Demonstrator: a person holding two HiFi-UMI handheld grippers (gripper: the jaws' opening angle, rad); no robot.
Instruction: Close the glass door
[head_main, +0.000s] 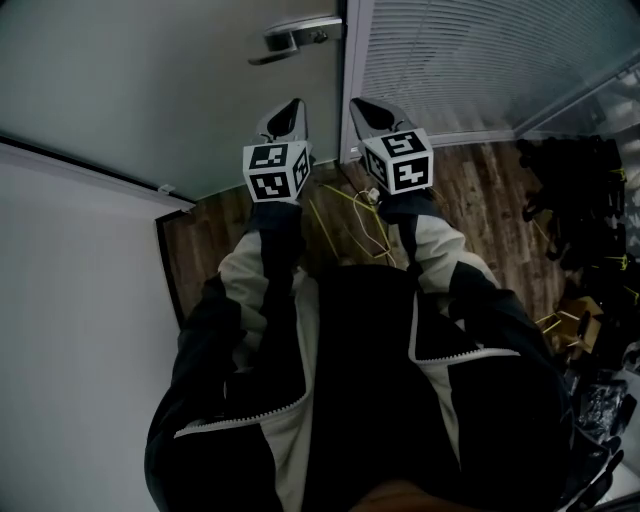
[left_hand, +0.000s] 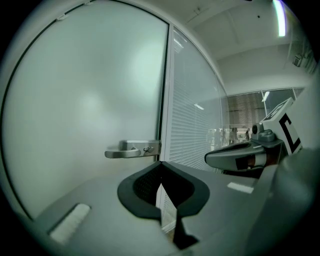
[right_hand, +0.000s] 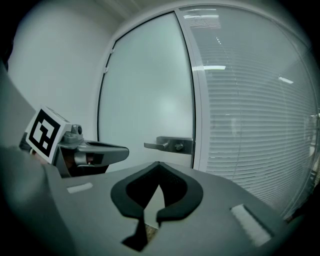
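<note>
The frosted glass door (head_main: 150, 90) fills the top left of the head view, its metal lever handle (head_main: 290, 38) close to the frame (head_main: 350, 70). The door's edge lies against that frame. My left gripper (head_main: 290, 108) points at the door below the handle, jaws shut and empty, not touching it. My right gripper (head_main: 362, 108) hangs beside it, in front of the frame, also shut on nothing. The left gripper view has the handle (left_hand: 131, 150) just above the shut tips (left_hand: 160, 163). The right gripper view shows the handle (right_hand: 170, 145) ahead of its shut tips (right_hand: 159, 163).
Right of the door stands a glass partition with blinds (head_main: 470, 60). Yellow cables (head_main: 350, 215) lie on the wood floor (head_main: 480, 200). Black equipment (head_main: 580, 200) is piled at the right. A white wall (head_main: 70, 300) runs along the left.
</note>
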